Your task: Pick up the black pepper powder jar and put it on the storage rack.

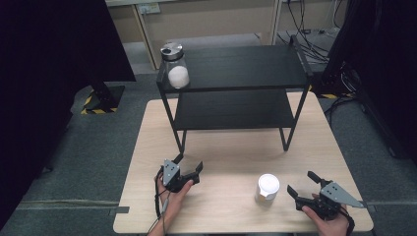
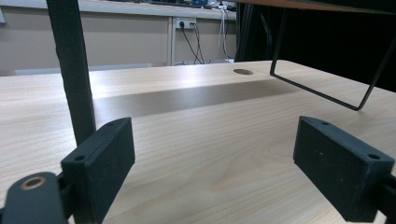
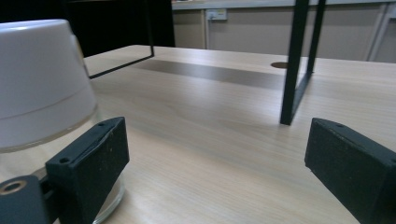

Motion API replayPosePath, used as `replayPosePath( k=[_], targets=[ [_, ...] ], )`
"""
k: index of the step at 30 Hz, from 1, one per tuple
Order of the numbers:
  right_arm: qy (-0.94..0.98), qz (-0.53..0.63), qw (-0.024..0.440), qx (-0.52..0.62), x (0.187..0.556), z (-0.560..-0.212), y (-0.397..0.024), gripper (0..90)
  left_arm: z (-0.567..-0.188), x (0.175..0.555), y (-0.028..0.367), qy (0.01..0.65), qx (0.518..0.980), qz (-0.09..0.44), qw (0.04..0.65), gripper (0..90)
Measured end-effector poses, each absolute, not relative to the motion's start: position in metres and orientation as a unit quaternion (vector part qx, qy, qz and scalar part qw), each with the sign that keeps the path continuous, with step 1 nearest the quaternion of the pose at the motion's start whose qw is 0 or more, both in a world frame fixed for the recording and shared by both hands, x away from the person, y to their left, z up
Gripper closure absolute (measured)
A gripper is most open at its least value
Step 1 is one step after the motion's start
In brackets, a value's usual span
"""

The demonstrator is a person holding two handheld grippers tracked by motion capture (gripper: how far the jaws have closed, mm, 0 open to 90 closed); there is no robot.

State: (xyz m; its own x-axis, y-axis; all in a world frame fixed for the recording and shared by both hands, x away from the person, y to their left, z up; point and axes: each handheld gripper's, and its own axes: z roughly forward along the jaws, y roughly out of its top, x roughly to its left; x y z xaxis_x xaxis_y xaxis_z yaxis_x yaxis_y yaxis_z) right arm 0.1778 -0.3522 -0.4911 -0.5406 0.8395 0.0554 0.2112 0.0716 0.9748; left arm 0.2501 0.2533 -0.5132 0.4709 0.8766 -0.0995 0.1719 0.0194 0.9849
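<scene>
A glass jar with a white lid (image 1: 268,188) stands on the wooden table (image 1: 231,147) near its front right. My right gripper (image 1: 300,182) rests just right of it, open, with nothing between its jaws. In the right gripper view (image 3: 217,158) the white-lidded jar (image 3: 42,93) looms at the left, beside and behind the left jaw, outside the gap. At the front left my left gripper (image 1: 190,162) is open and empty, pointing toward the black rack (image 1: 236,93). A second jar with a silver lid (image 1: 175,65), holding something white, stands on the rack's top shelf at its left corner.
The two-shelf rack spans the table's far half, and its lower shelf (image 1: 231,108) is bare. One rack leg (image 2: 72,70) rises just beyond my left gripper's (image 2: 215,163) left jaw. Another leg (image 3: 294,60) stands ahead of the right gripper. Cables lie on the floor at the back right.
</scene>
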Motion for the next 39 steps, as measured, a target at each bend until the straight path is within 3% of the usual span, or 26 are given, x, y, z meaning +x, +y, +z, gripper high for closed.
replayPosePath(
  k=[16,39],
  targets=[
    [0.721,0.558,0.230,0.341,0.190,-0.483,-0.350,6.2,-0.513,0.250,0.254,0.415,0.631,0.303,0.581,11.9],
    [0.743,0.557,0.201,0.312,0.196,-0.479,-0.349,6.0,-0.513,0.250,0.254,0.415,0.631,0.303,0.581,11.9]
  ],
)
